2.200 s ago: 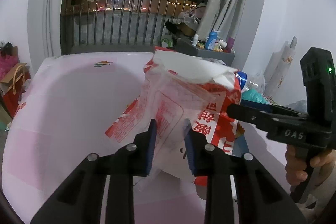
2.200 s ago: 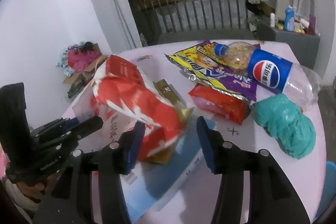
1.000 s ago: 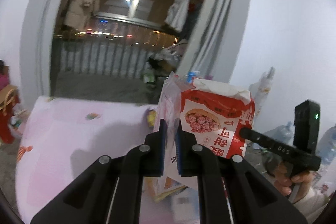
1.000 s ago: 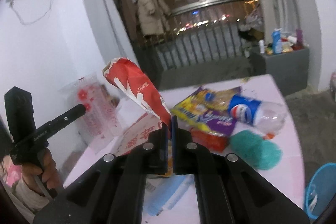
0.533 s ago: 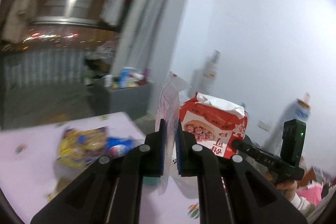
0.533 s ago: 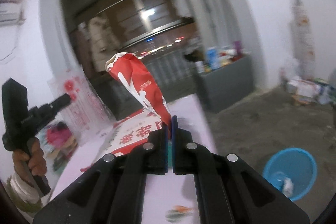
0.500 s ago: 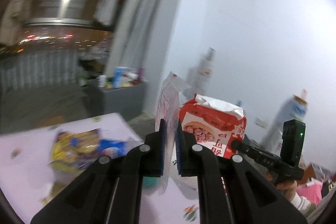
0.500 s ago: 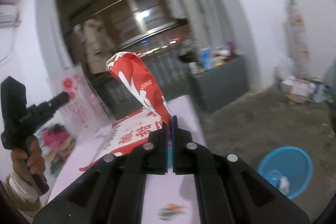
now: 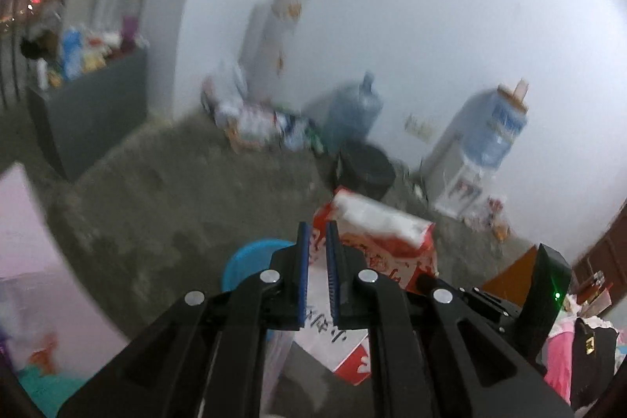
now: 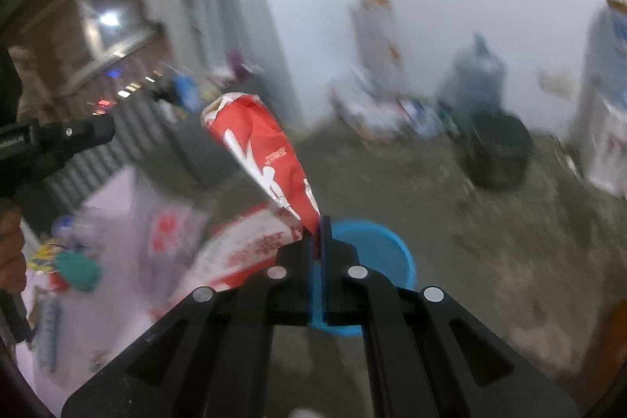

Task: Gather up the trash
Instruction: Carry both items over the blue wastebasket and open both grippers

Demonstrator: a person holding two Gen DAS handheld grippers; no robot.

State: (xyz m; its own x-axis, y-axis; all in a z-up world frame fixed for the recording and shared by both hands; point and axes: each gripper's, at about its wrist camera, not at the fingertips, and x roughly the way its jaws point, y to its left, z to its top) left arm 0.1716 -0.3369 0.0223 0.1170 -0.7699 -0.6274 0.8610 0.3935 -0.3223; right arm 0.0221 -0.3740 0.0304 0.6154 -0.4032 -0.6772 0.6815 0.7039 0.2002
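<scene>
Beyond both pairs of fingers lies bare concrete floor, with a black bin (image 9: 366, 169), water jugs (image 9: 354, 108) and litter along the white wall. A blue basin (image 10: 372, 245) sits just past the right gripper (image 10: 317, 226), partly hidden behind its fingers. The left gripper (image 9: 316, 232) pinches one edge of the red-and-white snack bag (image 9: 376, 241); the right's fingers are pressed together on another corner, the bag hanging between them. A second ago the pink table (image 9: 23, 245) filled the view ahead; it now sits off to the left.
</scene>
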